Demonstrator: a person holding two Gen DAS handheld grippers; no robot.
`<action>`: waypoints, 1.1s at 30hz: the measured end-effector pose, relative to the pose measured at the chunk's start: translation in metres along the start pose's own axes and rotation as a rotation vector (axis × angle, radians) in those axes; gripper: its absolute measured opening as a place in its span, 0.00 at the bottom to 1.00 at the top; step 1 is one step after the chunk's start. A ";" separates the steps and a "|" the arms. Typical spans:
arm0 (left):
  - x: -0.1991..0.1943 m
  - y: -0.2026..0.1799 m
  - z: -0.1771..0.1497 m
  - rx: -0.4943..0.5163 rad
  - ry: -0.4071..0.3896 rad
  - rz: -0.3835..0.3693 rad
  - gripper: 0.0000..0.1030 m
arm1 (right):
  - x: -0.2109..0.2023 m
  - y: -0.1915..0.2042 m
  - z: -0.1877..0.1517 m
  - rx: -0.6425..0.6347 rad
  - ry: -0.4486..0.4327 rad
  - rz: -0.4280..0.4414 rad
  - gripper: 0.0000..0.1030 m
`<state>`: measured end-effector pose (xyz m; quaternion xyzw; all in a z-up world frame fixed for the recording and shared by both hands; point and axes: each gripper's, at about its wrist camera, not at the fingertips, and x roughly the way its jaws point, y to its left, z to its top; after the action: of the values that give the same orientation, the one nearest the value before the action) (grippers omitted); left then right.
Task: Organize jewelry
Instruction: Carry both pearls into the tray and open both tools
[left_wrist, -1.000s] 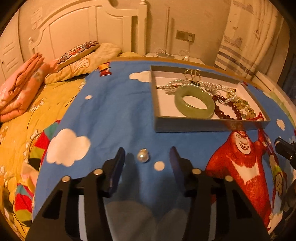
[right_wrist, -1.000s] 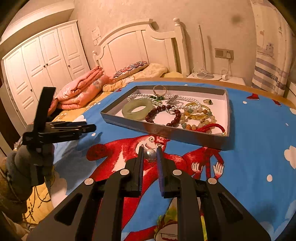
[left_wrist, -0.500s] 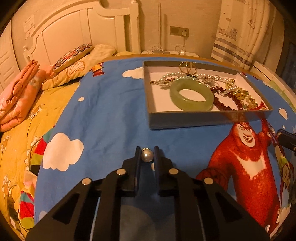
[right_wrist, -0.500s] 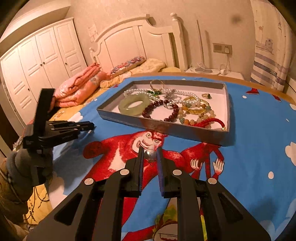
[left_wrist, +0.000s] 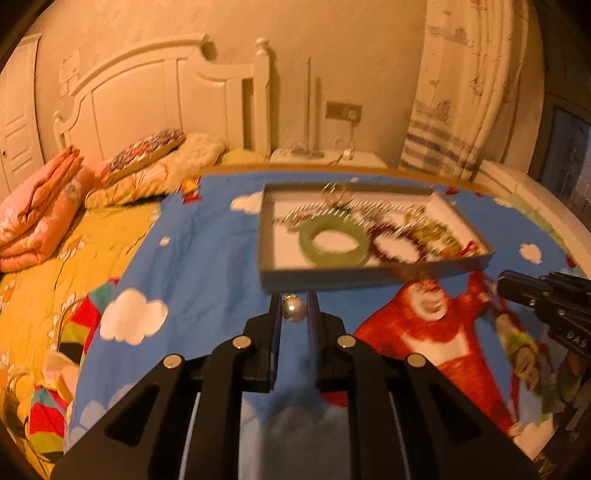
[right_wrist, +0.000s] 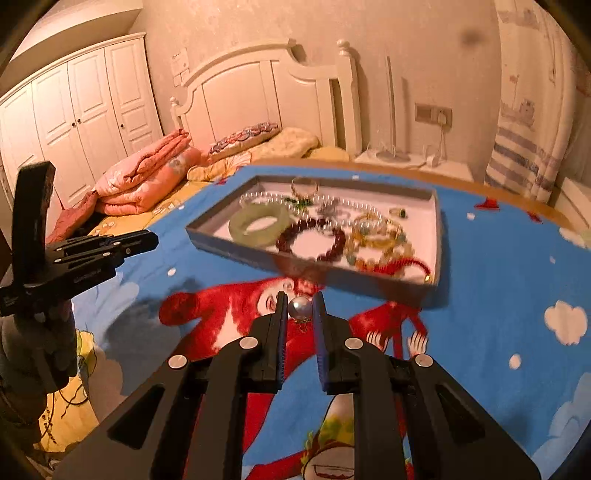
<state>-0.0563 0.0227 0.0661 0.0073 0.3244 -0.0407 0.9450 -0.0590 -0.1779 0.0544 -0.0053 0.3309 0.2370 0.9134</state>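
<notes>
My left gripper is shut on a pearl earring and holds it above the blue cartoon cloth, just short of the grey jewelry tray. My right gripper is shut on a second pearl earring, also raised near the tray. The tray holds a green jade bangle, a dark red bead bracelet, a pearl strand and gold pieces. The left gripper shows at the left in the right wrist view; the right gripper shows at the right edge in the left wrist view.
The table carries a blue cloth with a red bear print. A bed with yellow cover, folded pink quilts and pillows lies to the left. A white headboard and curtain stand behind.
My left gripper closed on the pearl earring on the cloth and lifted it toward the tray. My right gripper kept its earring and rose slightly, nearer the tray.
</notes>
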 end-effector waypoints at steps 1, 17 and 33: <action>-0.001 -0.003 0.002 0.005 -0.005 -0.005 0.12 | -0.001 -0.001 0.002 -0.002 -0.007 -0.005 0.16; 0.026 -0.061 0.036 0.024 -0.057 -0.115 0.12 | -0.019 -0.025 0.023 0.074 -0.163 0.005 0.16; 0.049 -0.058 0.065 -0.019 -0.105 -0.117 0.12 | 0.019 -0.010 0.061 0.036 -0.170 0.027 0.16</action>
<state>0.0173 -0.0410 0.0881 -0.0228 0.2745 -0.0929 0.9568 -0.0053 -0.1681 0.0892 0.0356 0.2562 0.2430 0.9349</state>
